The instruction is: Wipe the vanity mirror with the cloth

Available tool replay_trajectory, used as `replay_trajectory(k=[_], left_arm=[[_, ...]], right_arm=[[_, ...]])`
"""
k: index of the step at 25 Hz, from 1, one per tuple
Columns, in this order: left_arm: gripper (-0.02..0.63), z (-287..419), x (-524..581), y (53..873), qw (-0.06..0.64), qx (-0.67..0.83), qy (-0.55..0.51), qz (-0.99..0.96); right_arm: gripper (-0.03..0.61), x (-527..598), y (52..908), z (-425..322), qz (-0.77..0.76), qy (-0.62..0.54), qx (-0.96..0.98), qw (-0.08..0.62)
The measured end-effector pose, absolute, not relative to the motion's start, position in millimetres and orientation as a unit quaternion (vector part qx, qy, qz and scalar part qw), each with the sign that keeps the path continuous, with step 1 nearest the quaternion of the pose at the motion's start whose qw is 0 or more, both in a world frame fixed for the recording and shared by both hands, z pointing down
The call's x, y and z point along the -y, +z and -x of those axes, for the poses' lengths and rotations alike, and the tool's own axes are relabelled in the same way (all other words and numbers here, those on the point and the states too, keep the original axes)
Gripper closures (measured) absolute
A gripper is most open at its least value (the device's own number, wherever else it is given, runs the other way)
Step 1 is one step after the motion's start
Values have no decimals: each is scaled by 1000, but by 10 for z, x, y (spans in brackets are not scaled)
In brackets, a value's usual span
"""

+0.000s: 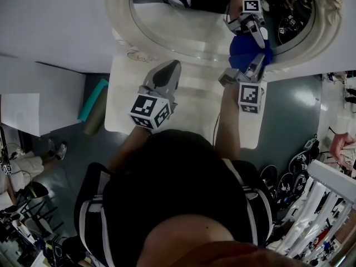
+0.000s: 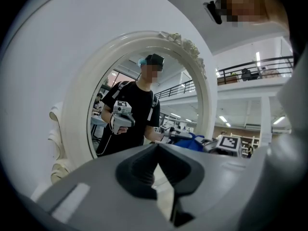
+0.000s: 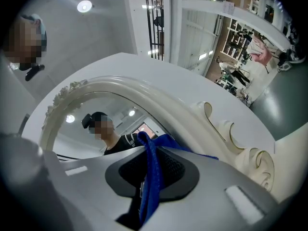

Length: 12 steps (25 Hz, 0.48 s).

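Observation:
The round vanity mirror in its ornate white frame stands on a white table, facing me. My right gripper is shut on a blue cloth and holds it against the lower right part of the glass, close to the frame. The right gripper view has the cloth pinched between the jaws, with the mirror frame right behind. My left gripper hovers over the table left of the right one. Its jaws are shut on nothing and point at the mirror. The cloth shows low on the right there.
The white tabletop carries the mirror, and a white wall runs behind it. A teal object lies on the floor to the left. Racks and equipment crowd the floor on the right, where a person stands.

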<state>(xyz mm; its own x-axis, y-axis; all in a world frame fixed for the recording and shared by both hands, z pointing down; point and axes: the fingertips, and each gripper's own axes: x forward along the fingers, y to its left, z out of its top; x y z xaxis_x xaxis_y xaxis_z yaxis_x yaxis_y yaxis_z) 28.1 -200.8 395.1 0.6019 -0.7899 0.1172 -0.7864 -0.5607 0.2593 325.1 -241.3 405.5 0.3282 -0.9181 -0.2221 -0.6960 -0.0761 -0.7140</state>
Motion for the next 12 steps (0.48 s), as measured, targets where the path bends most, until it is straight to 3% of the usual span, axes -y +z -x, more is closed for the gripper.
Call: replay_trajectory(k=[12], left_arm=[[603, -221, 1966, 3949, 146, 442, -14, -885]], right_arm=[[537, 2387, 3562, -3295, 709, -79, -559, 423]])
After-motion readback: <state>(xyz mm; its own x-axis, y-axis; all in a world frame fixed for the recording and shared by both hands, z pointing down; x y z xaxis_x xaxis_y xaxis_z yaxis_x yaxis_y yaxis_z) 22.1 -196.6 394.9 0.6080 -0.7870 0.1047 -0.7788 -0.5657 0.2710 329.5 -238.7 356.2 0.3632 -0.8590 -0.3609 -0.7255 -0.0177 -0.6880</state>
